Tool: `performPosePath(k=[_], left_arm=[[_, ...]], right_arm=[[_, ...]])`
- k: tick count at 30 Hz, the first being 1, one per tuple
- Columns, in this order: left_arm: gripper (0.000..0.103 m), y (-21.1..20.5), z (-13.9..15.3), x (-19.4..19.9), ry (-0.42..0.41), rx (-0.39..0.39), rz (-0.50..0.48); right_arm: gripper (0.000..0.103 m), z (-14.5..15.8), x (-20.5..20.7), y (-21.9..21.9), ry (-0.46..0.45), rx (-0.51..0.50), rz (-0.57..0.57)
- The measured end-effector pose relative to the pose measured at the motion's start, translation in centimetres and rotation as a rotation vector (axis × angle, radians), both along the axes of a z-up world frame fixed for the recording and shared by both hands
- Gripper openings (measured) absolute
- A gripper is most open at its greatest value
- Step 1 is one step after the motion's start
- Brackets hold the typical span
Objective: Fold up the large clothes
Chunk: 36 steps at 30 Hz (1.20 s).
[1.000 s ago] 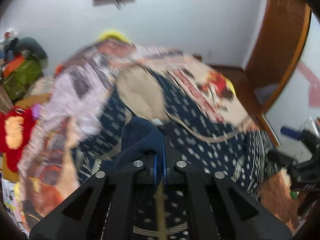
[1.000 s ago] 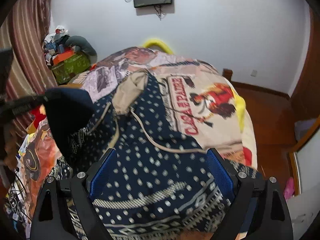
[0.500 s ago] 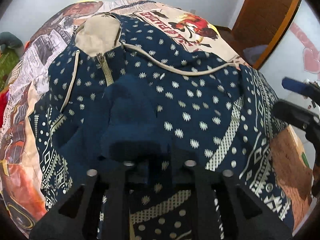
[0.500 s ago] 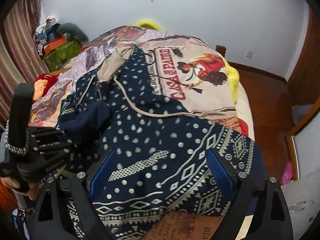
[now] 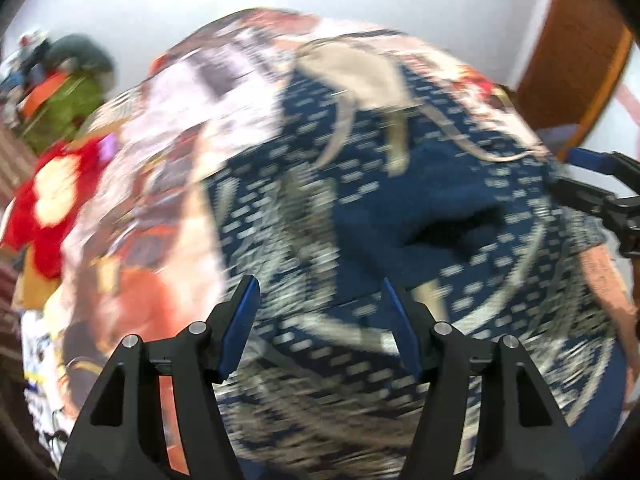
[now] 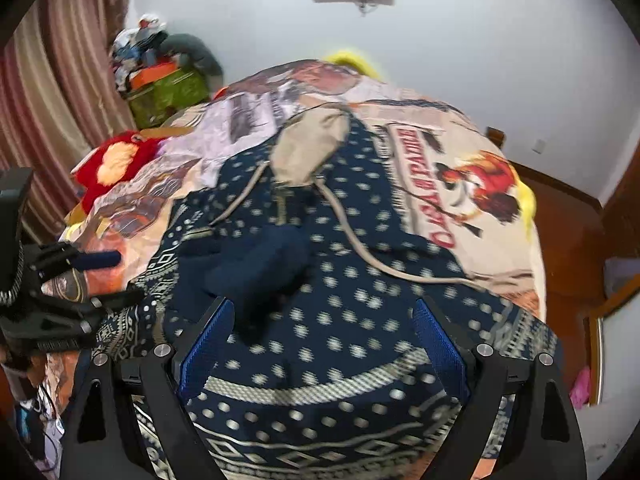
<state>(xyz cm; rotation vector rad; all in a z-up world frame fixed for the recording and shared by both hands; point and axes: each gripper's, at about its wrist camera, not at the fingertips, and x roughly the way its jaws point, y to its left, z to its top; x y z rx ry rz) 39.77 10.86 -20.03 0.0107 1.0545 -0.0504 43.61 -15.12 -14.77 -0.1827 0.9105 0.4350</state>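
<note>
A navy hooded sweater with white dots and a beige hood [image 6: 308, 152] lies spread on the bed, with its plain navy sleeve [image 6: 260, 276] folded across the chest. It also shows, blurred, in the left wrist view [image 5: 400, 208]. My left gripper [image 5: 320, 304] is open and empty above the sweater's left side; it also shows at the left of the right wrist view [image 6: 100, 276]. My right gripper [image 6: 320, 320] is open and empty above the sweater's hem; its fingers show at the right edge of the left wrist view [image 5: 592, 184].
The bed has a printed cover [image 6: 460, 184]. A red plush toy [image 6: 116, 164] and a pile of clutter with a green box [image 6: 168, 92] sit at the left by a striped curtain. A wooden floor [image 6: 568, 232] and a door [image 5: 576, 48] are at the right.
My left gripper has let go of the navy sleeve, opened and swung left; the sleeve now lies across the sweater's chest. My right gripper stays open over the hem.
</note>
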Motion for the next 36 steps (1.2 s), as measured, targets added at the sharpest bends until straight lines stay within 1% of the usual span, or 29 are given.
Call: performPosePath(k=[2, 6, 9, 12, 15, 18, 20, 21, 23, 24, 26, 27, 28, 29, 30, 31, 32, 34, 36], left_arm=[[0.062, 2.2, -1.1, -0.5, 0.018, 0.014, 0.039], [0.062, 6.2, -4.0, -1.3, 0.064, 0.039, 0.099], [0.062, 7.7, -6.2, -1.5, 0.100, 0.037, 0.116], [0.062, 8.2, -8.0, -1.3, 0.129, 0.032, 0.106], [0.062, 8.4, -9.6, -1.0, 0.140, 0.046, 0.090], [0.062, 8.4, -10.4, -0.7, 0.125, 0.068, 0.069], [0.062, 7.8, -10.5, -0.3, 0.097, 0.102, 0.046], [0.062, 7.4, -10.7, 0.0, 0.080, 0.137, 0.035], [0.062, 6.6, -10.9, 0.5, 0.066, 0.182, 0.029], [0.062, 6.3, -11.1, 0.9, 0.056, 0.201, 0.029], [0.062, 5.9, -11.3, 1.6, 0.045, 0.219, 0.031], [0.060, 5.8, -11.5, 1.9, 0.032, 0.236, 0.034], [0.053, 5.6, -11.6, 2.0, 0.026, 0.246, 0.033], [0.043, 5.4, -11.7, 2.1, 0.021, 0.257, 0.029], [0.037, 5.2, -11.8, 2.3, 0.023, 0.252, 0.022], [0.022, 4.5, -11.7, 2.3, 0.028, 0.233, 0.017], [0.018, 4.4, -11.8, 2.4, 0.030, 0.217, 0.013], [0.014, 4.2, -11.5, 2.3, 0.020, 0.236, 0.025], [0.012, 4.7, -11.1, 2.1, 0.008, 0.225, 0.045]], right_arm=[[0.090, -0.6, 0.1, 1.7, 0.009, -0.014, 0.031], [0.090, -1.8, 0.6, 5.3, 0.020, -0.057, 0.092], [0.090, -2.5, 1.0, 8.0, 0.014, -0.085, 0.139], [0.090, -3.6, 1.5, 10.6, 0.031, -0.113, 0.187], [0.090, -5.5, 1.8, 12.1, 0.051, -0.177, 0.223], [0.080, -7.6, 2.0, 12.6, 0.060, -0.275, 0.256], [0.067, -8.8, 2.1, 12.5, 0.070, -0.337, 0.271], [0.066, -9.1, 2.0, 12.4, 0.072, -0.347, 0.276], [0.061, -9.7, 2.1, 12.1, 0.063, -0.368, 0.278], [0.060, -10.0, 2.1, 12.0, 0.056, -0.378, 0.278], [0.053, -10.3, 2.3, 12.0, 0.050, -0.381, 0.280], [0.051, -10.5, 2.3, 12.0, 0.048, -0.379, 0.278], [0.046, -10.5, 2.4, 12.1, 0.041, -0.376, 0.274], [0.043, -10.5, 2.4, 12.1, 0.033, -0.372, 0.271], [0.040, -10.4, 2.4, 12.2, 0.024, -0.365, 0.265], [0.036, -10.3, 2.5, 12.2, 0.017, -0.355, 0.260], [0.030, -10.1, 2.6, 12.2, 0.010, -0.342, 0.254], [0.024, -9.6, 2.8, 11.9, 0.002, -0.309, 0.236], [0.021, -8.8, 3.0, 11.4, -0.004, -0.267, 0.211]])
